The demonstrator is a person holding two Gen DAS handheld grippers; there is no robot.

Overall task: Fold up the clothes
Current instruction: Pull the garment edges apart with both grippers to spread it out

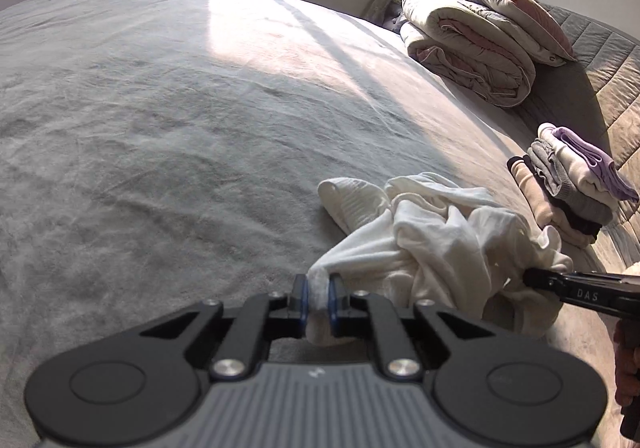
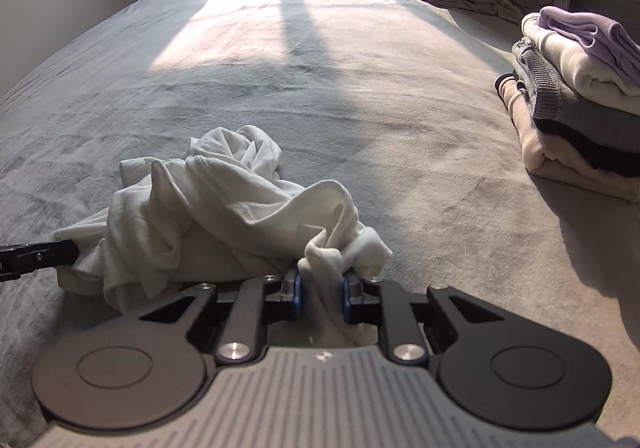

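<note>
1. The left gripper (image 1: 319,290) is clamped on a bunched edge of the white garment (image 1: 424,236).
2. The garment's crumpled in a heap on the grey bed sheet (image 1: 168,120), strung between both tools.
3. The right gripper (image 2: 321,284) pinches its other end.
4. A stack of folded clothes (image 2: 576,96) sits off right.

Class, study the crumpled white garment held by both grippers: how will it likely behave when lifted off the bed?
The white garment is bunched in soft folds, so it will probably sag limply between the left gripper and right gripper. Its thin fabric suggests it is light. It may unfurl unevenly.
</note>
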